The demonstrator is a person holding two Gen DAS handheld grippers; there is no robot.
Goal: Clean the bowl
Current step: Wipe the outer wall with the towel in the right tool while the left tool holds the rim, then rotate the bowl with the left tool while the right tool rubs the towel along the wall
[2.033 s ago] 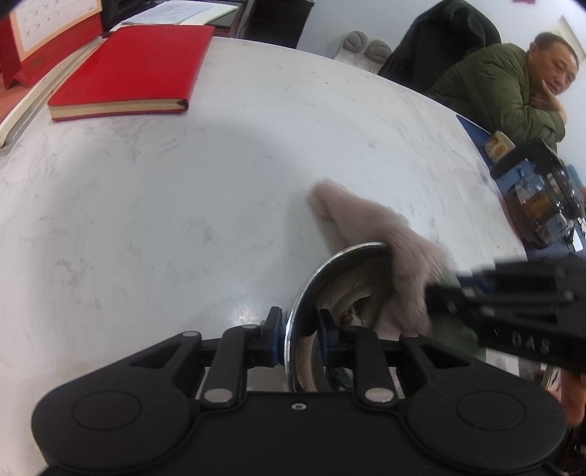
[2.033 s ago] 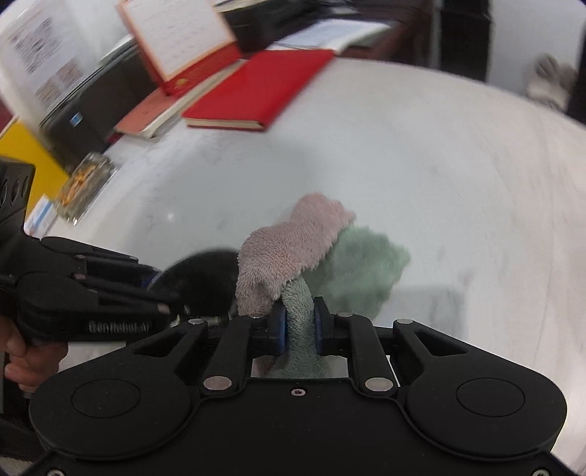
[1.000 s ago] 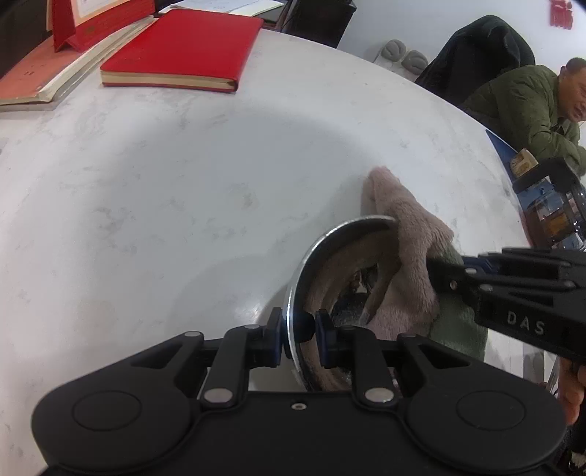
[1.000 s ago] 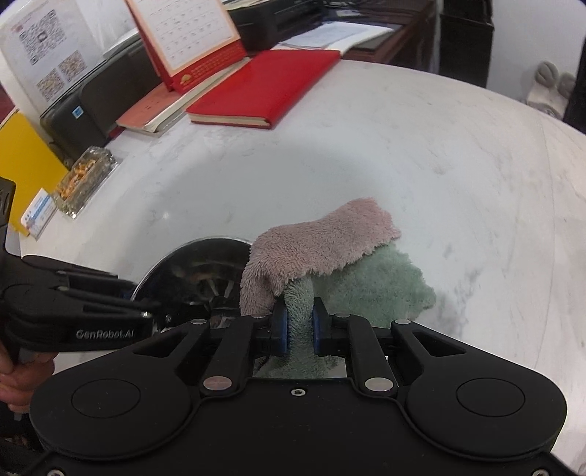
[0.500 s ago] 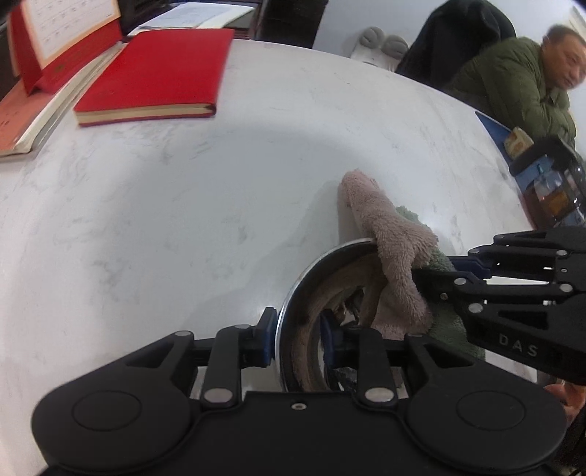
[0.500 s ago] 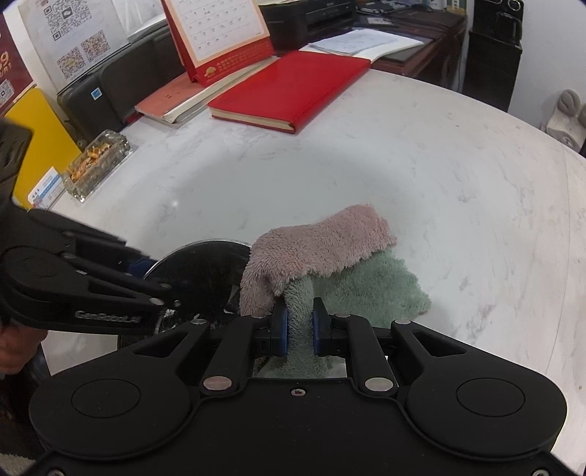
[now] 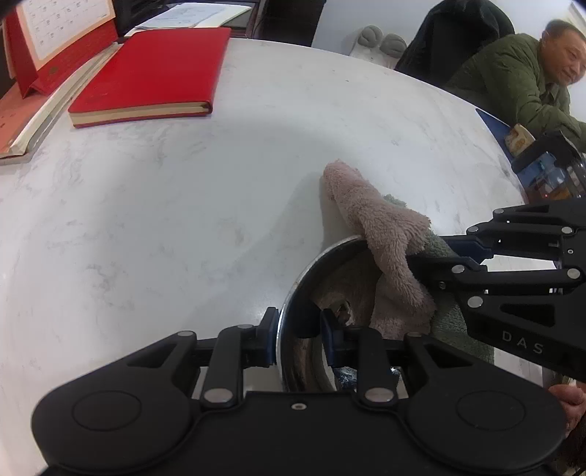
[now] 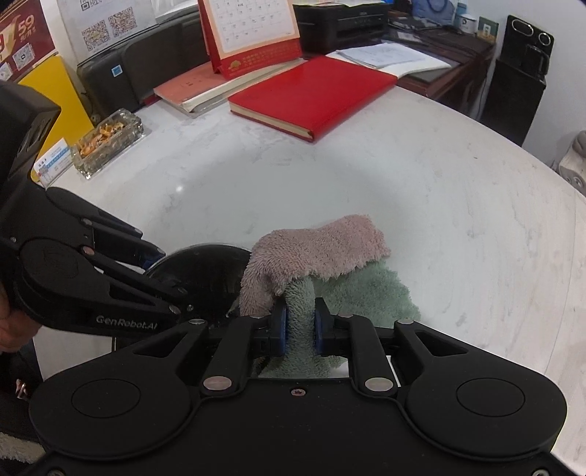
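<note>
A steel bowl point(image 7: 329, 249) stands on the white marble table point(image 7: 146, 219); in the right wrist view the bowl point(image 8: 205, 271) looks dark. My left gripper point(image 7: 297, 329) straddles its near rim, one pad outside and one inside, holding the wall. A fluffy cloth point(image 7: 381, 234), pink on one side and green on the other, drapes over the far rim into the bowl. My right gripper point(image 8: 299, 318) pinches the green fold of the cloth point(image 8: 362, 289); its jaws are opening slightly, pads still pressing the fold. The right gripper point(image 7: 432, 256) comes in from the right, the left gripper point(image 8: 168, 274) from the left.
A red notebook point(image 8: 311, 95), a desk calendar point(image 8: 249, 33) and a glass ashtray point(image 8: 106, 142) lie along the table's far side. A seated person in a green jacket point(image 7: 520, 73) is at the far right, beside a glass pot point(image 7: 553, 172).
Both grippers rolled a little. The left pads stand wider around the rim than a second ago. The cloth lies further over the bowl's far rim and spreads more on the table.
</note>
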